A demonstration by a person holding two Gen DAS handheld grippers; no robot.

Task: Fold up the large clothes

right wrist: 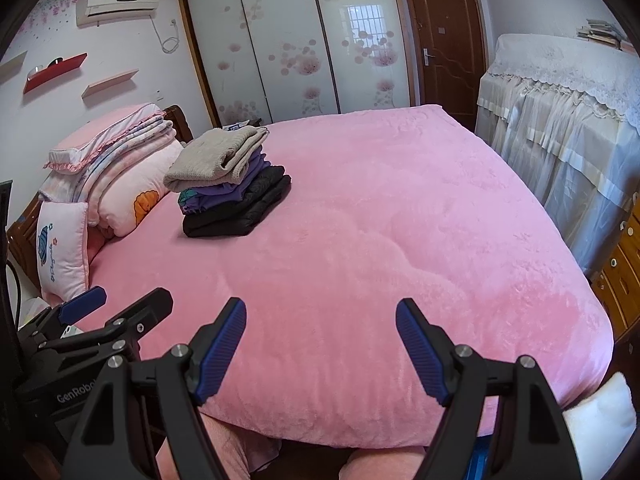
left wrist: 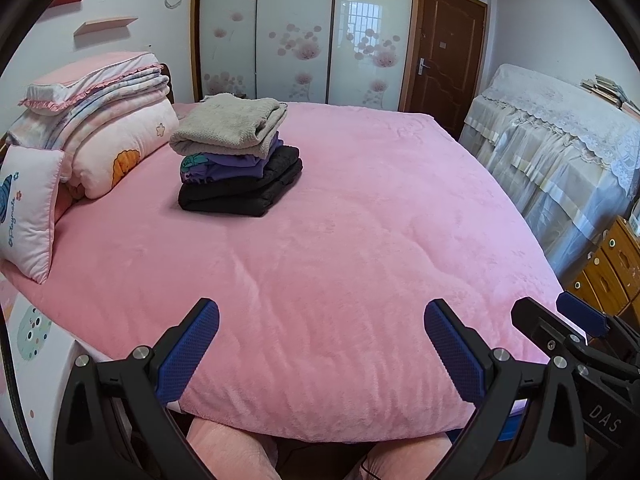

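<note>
A stack of folded clothes (left wrist: pixel 236 160) lies on the pink bed (left wrist: pixel 340 280) toward its far left: a grey knit on top, purple garments in the middle, black ones at the bottom. It also shows in the right wrist view (right wrist: pixel 230 182). My left gripper (left wrist: pixel 322 336) is open and empty over the bed's near edge. My right gripper (right wrist: pixel 322 338) is open and empty beside it, also over the bed's (right wrist: pixel 380 260) near edge. Each gripper shows at the side of the other's view: the right one (left wrist: pixel 576 320), the left one (right wrist: pixel 120 300). Both are well short of the stack.
Folded pink quilts and pillows (left wrist: pixel 92 128) are piled at the head of the bed on the left, with a small cushion (left wrist: pixel 28 212) in front. A lace-covered cabinet (left wrist: pixel 560 152) and wooden drawers (left wrist: pixel 612 272) stand on the right. Wardrobe doors (left wrist: pixel 304 32) and a brown door are behind.
</note>
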